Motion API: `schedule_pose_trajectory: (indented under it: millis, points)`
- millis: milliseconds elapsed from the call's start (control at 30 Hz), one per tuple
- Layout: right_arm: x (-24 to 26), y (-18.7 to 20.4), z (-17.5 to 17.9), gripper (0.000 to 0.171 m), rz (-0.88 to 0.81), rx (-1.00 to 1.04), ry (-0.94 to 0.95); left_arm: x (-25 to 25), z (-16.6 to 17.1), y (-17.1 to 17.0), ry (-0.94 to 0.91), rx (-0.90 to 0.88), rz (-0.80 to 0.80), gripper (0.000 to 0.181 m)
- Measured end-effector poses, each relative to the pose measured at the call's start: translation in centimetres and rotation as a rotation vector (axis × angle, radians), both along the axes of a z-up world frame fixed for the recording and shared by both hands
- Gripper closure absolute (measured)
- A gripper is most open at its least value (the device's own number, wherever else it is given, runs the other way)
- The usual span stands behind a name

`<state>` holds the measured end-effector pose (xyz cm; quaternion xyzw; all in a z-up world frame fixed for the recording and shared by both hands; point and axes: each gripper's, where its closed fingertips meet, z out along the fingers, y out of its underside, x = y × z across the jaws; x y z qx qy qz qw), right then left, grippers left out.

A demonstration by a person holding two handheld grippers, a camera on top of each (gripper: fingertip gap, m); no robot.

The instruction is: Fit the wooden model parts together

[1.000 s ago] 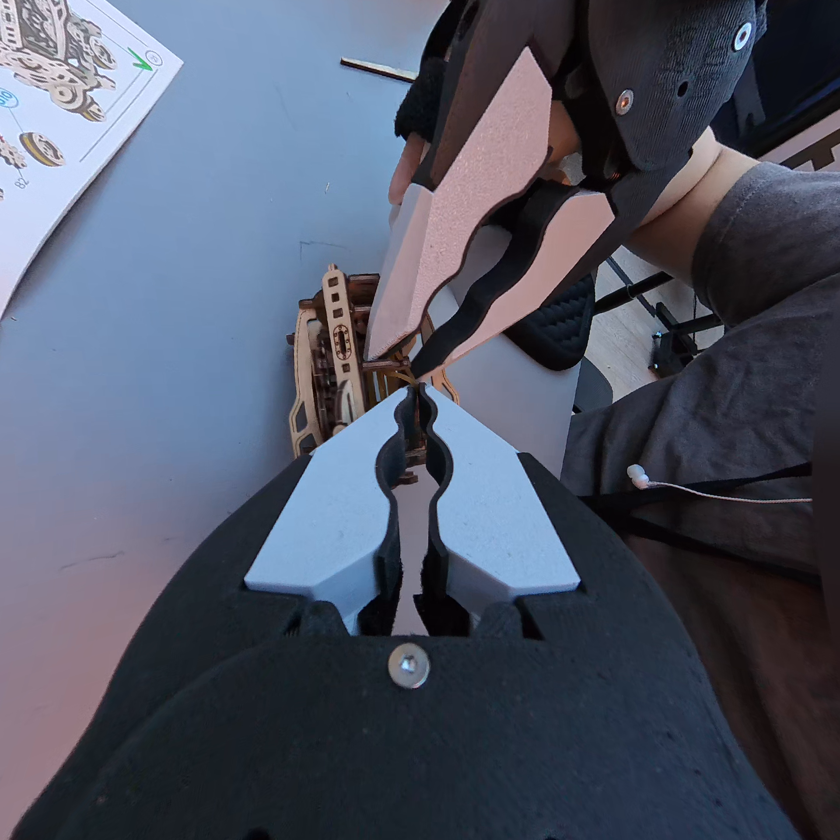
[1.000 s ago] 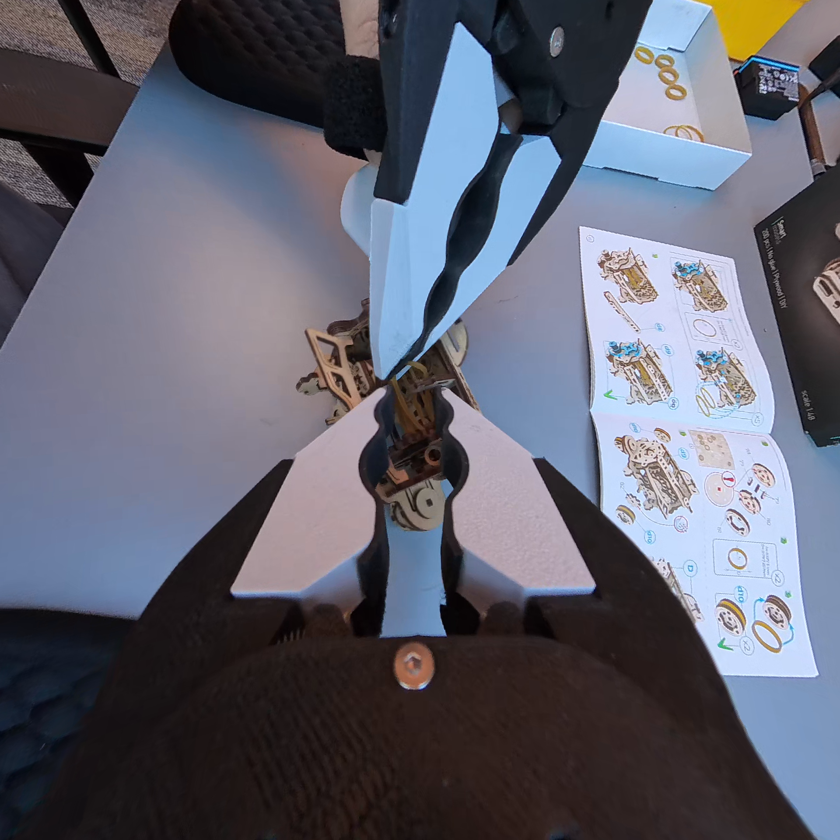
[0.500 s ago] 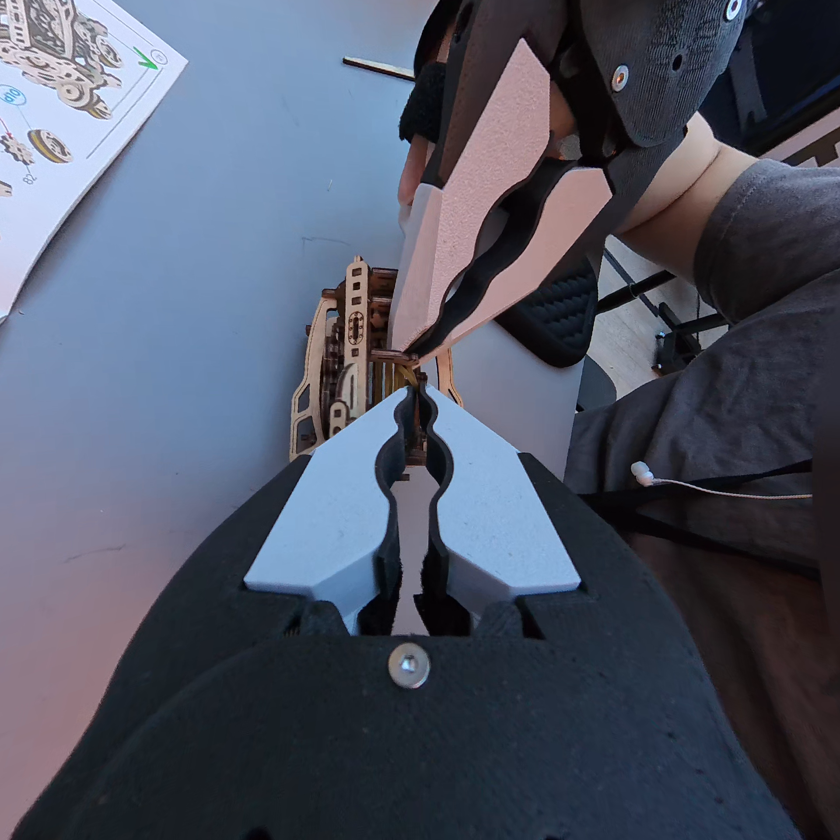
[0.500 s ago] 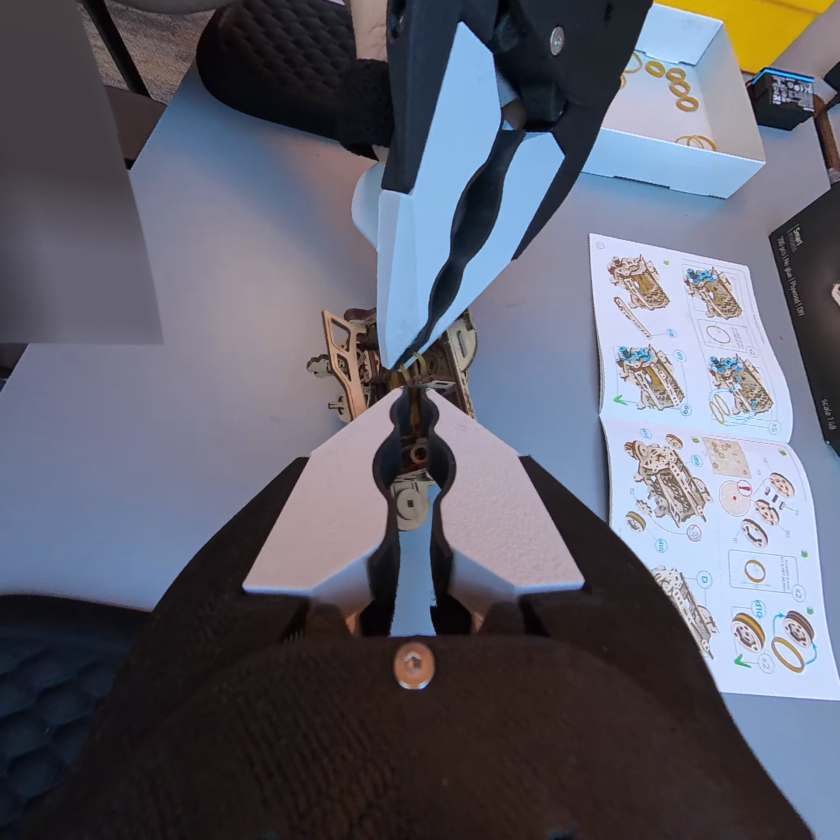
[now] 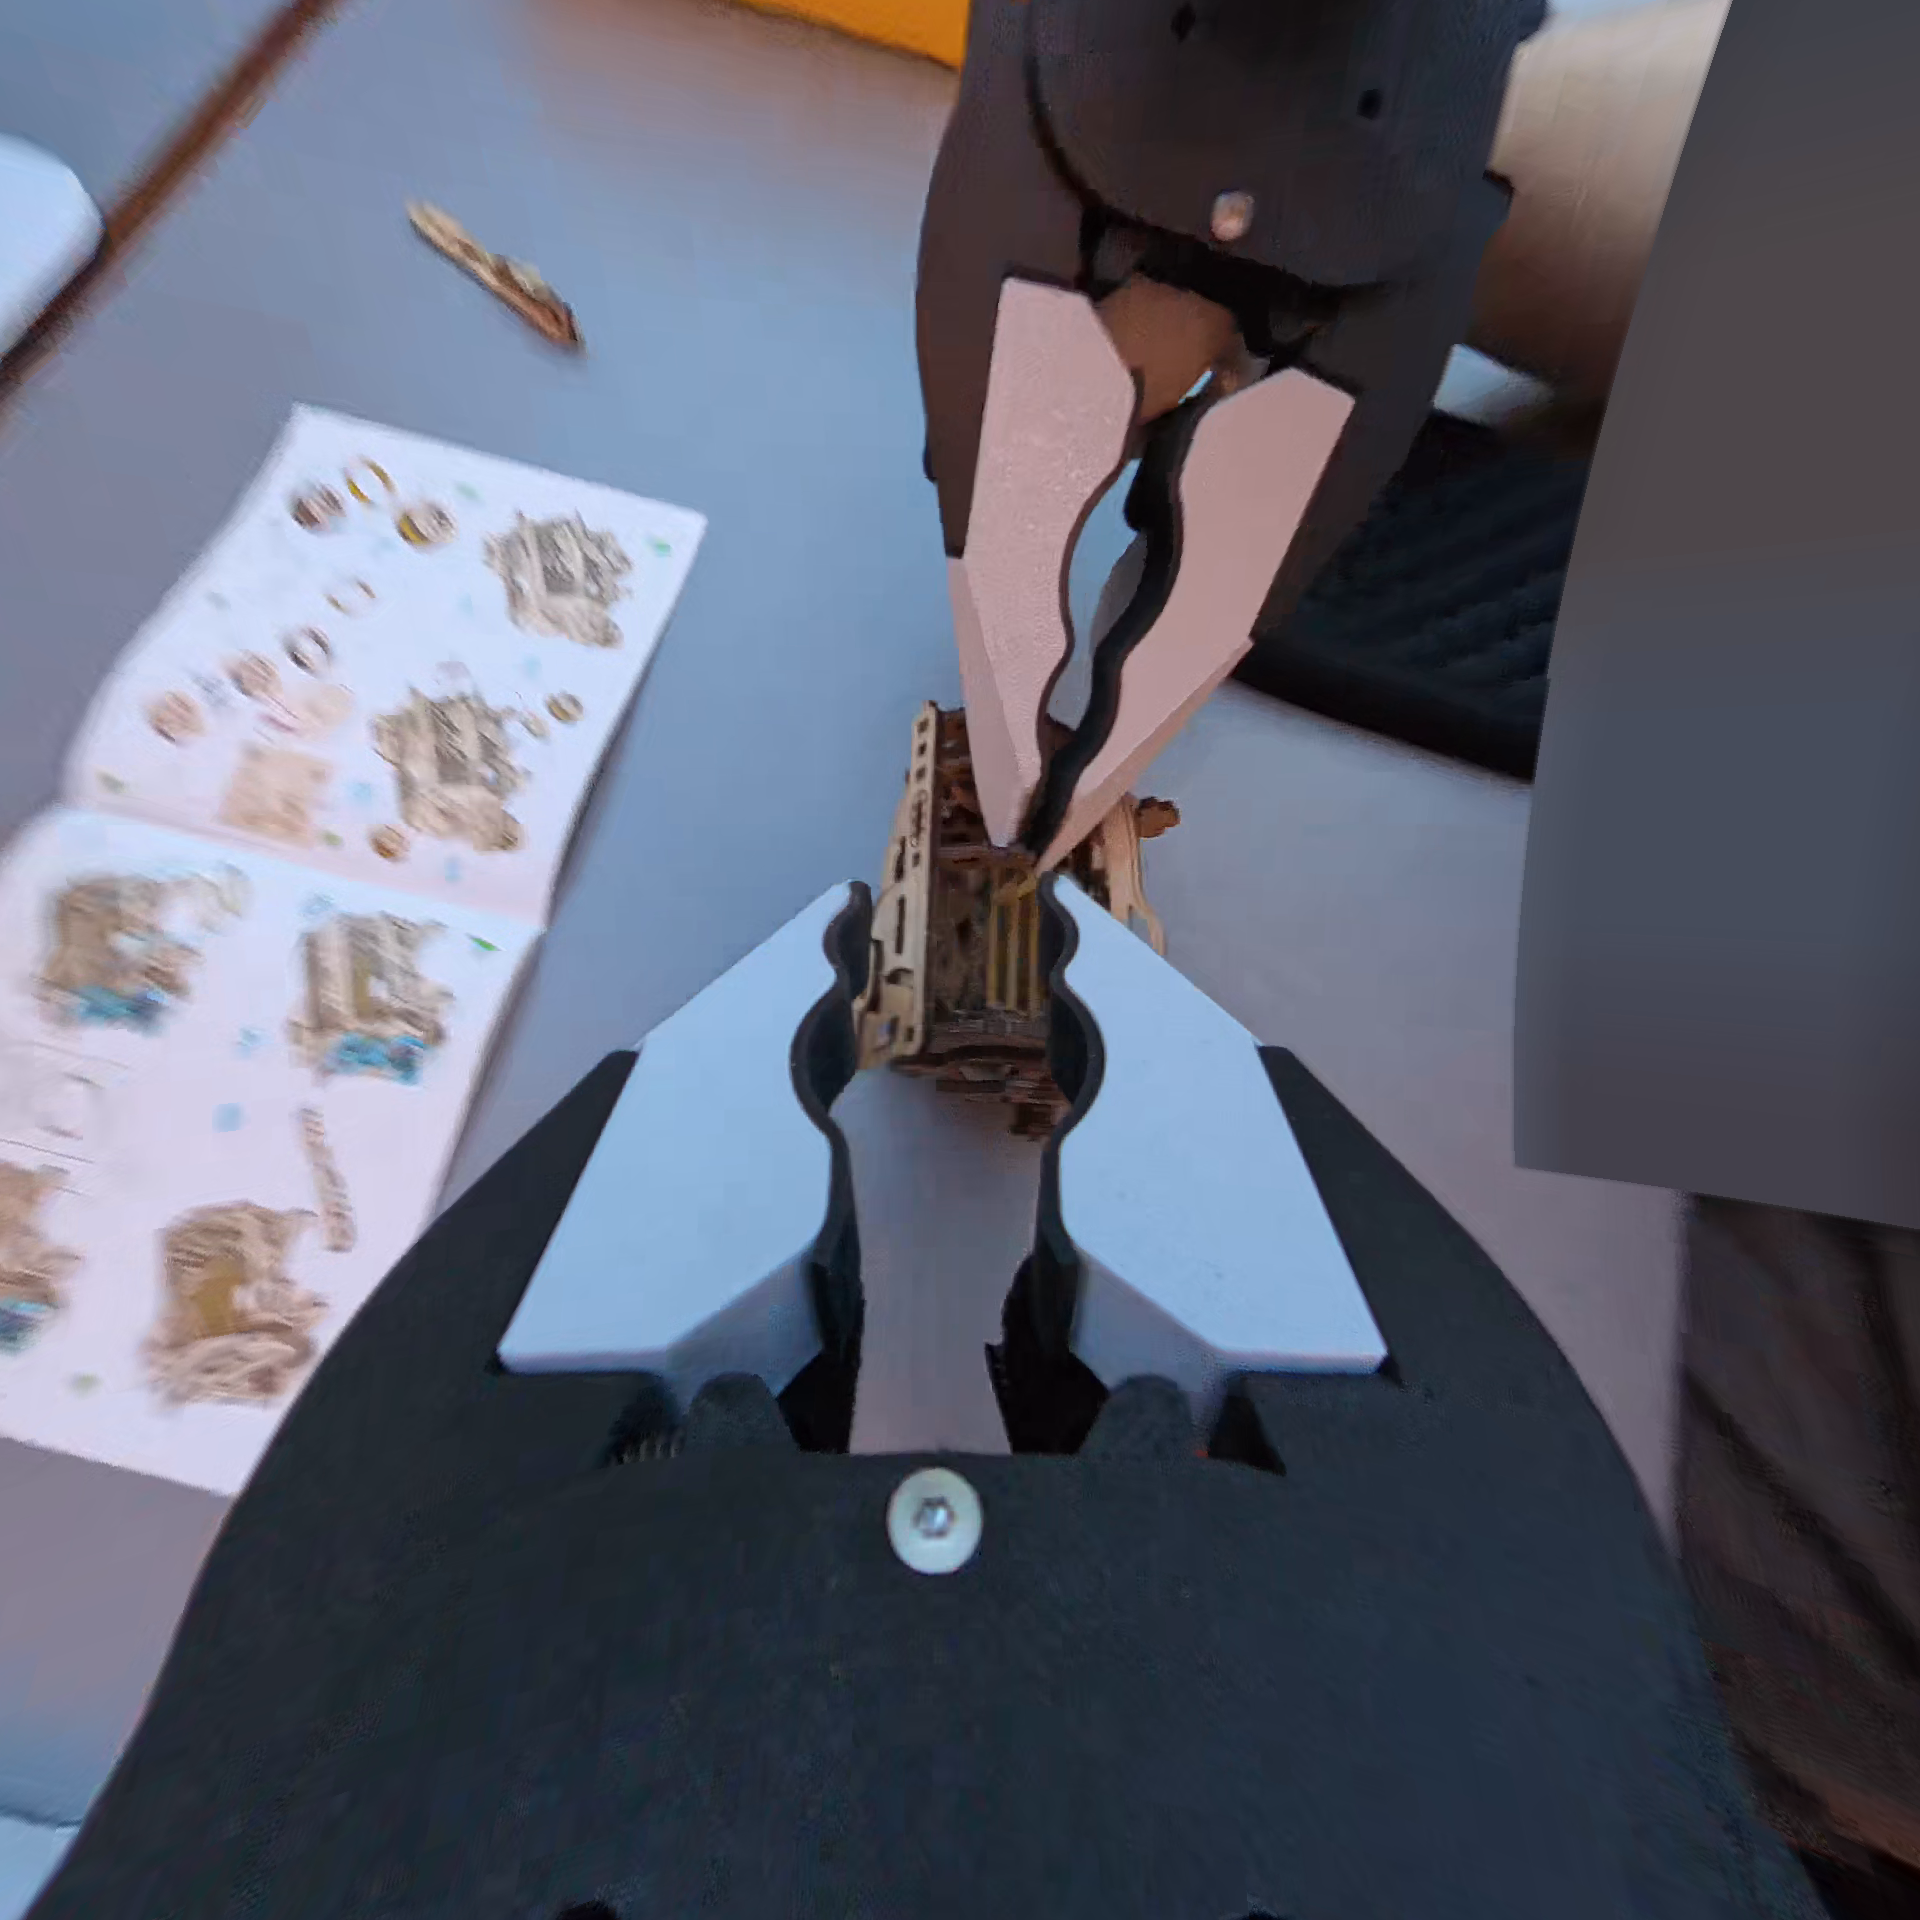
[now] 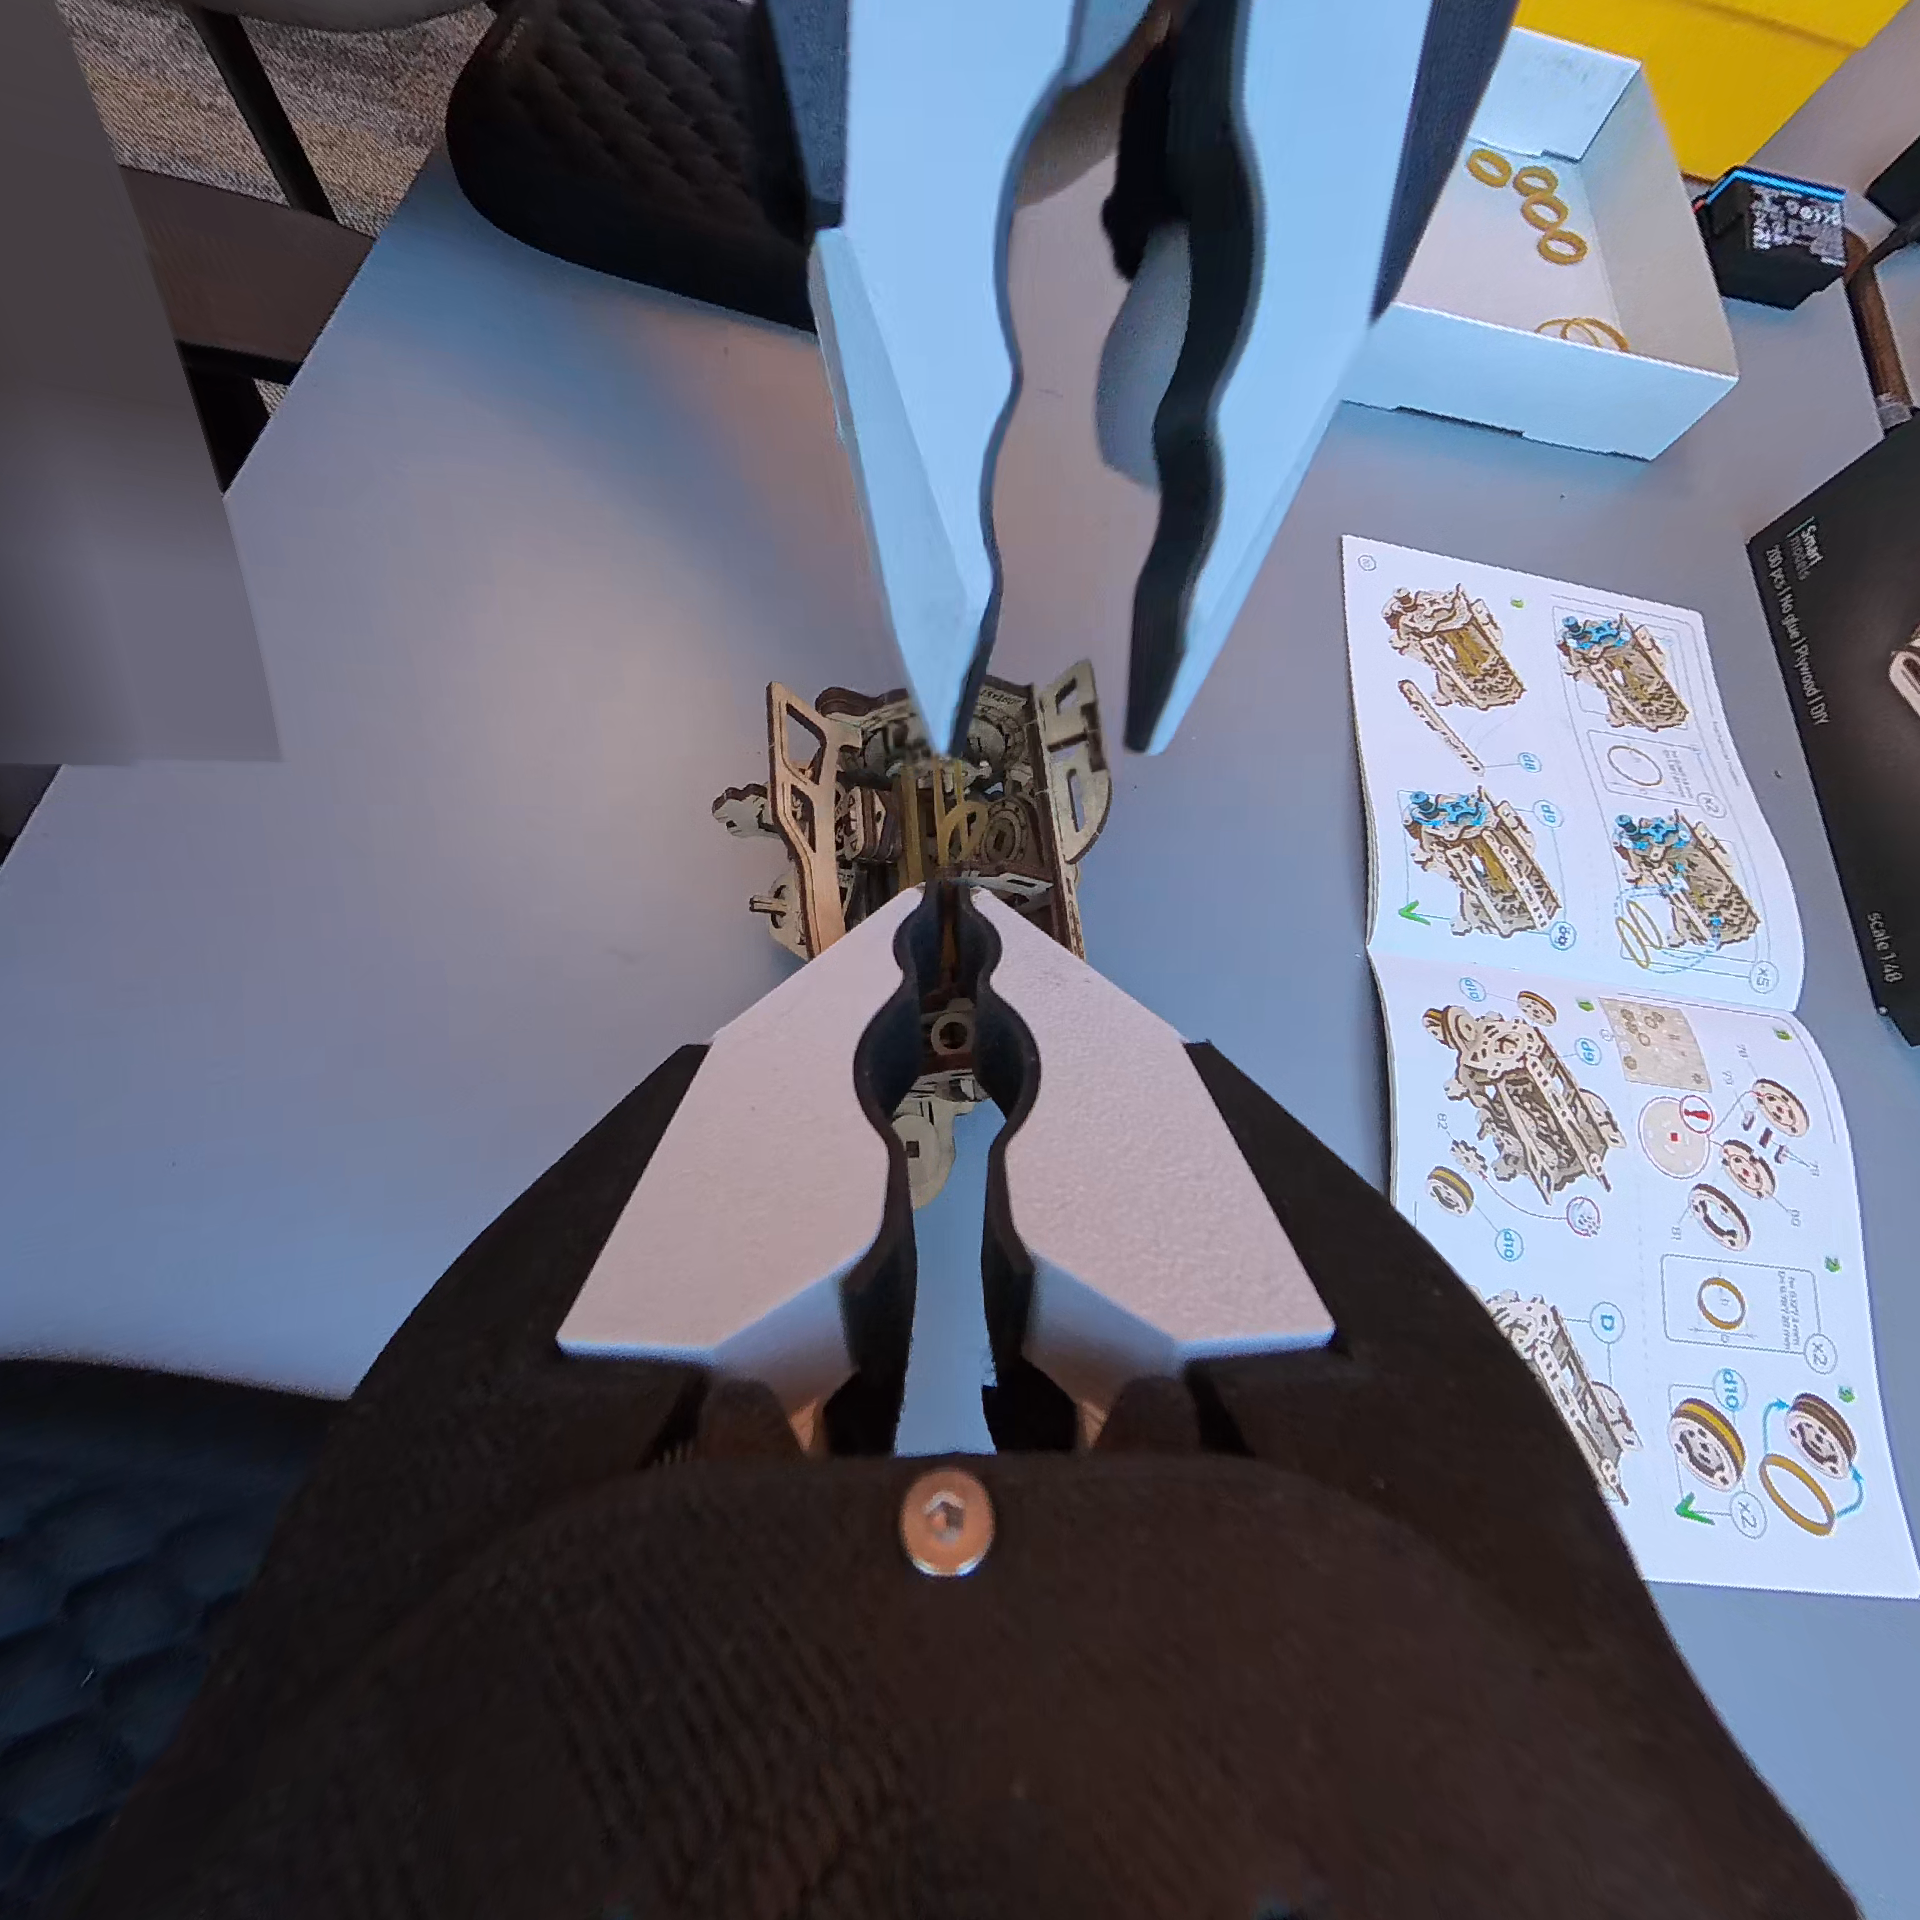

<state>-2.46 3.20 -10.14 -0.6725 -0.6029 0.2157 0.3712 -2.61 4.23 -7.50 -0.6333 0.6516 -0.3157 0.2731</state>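
Observation:
The half-built wooden model (image 5: 935, 987) stands on the grey table (image 6: 468, 727). It also shows in the right wrist view (image 6: 831, 831). My left gripper (image 5: 948, 894) is open, its fingers on either side of the model's near end without clamping it. It reaches in from the top of the right wrist view (image 6: 1039, 743), jaws apart. My right gripper (image 6: 943, 896) is shut on a thin yellow band (image 6: 948, 940) strung on the model's top. In the left wrist view it (image 5: 1023, 847) comes down from above with its tips together on the model.
An open instruction sheet (image 6: 1558, 1039) lies right of the model and shows blurred in the left wrist view (image 5: 312, 883). A white box (image 6: 1538, 395) with yellow rings, a black box (image 6: 1860, 779), a black device (image 6: 1766, 234) and a loose wooden strip (image 5: 494, 275) lie farther off. My left and right fingertips are right by each other.
My left gripper has opened and swung round, so its fingers now flank the model. My right gripper has closed on the yellow band. The model has turned on the table.

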Motion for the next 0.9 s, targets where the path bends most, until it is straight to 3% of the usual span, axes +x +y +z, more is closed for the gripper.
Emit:
schedule_pose_trajectory:
  millis: [133, 333, 600, 900]
  points:
    - [0.0, 0.0, 0.0, 0.171, 0.005, 0.001, -0.004, -0.2, 1.7, -2.1, -0.131, 0.316, -0.224, 0.167]
    - [0.0, -0.1, 0.0, 0.171, 0.009, 0.000, -0.012, 0.1, 0.4, -2.2, -0.043, 0.475, -0.341, 0.170]
    - [0.0, -0.3, 0.0, 0.171, 0.021, 0.004, -0.021, 0.6, -1.8, -1.5, 0.057, 0.464, -0.331, 0.166]
    - [0.0, -0.2, 0.0, 0.171, 0.022, 0.016, -0.024, 0.5, -2.4, -1.7, 0.061, 0.438, -0.327, 0.181]
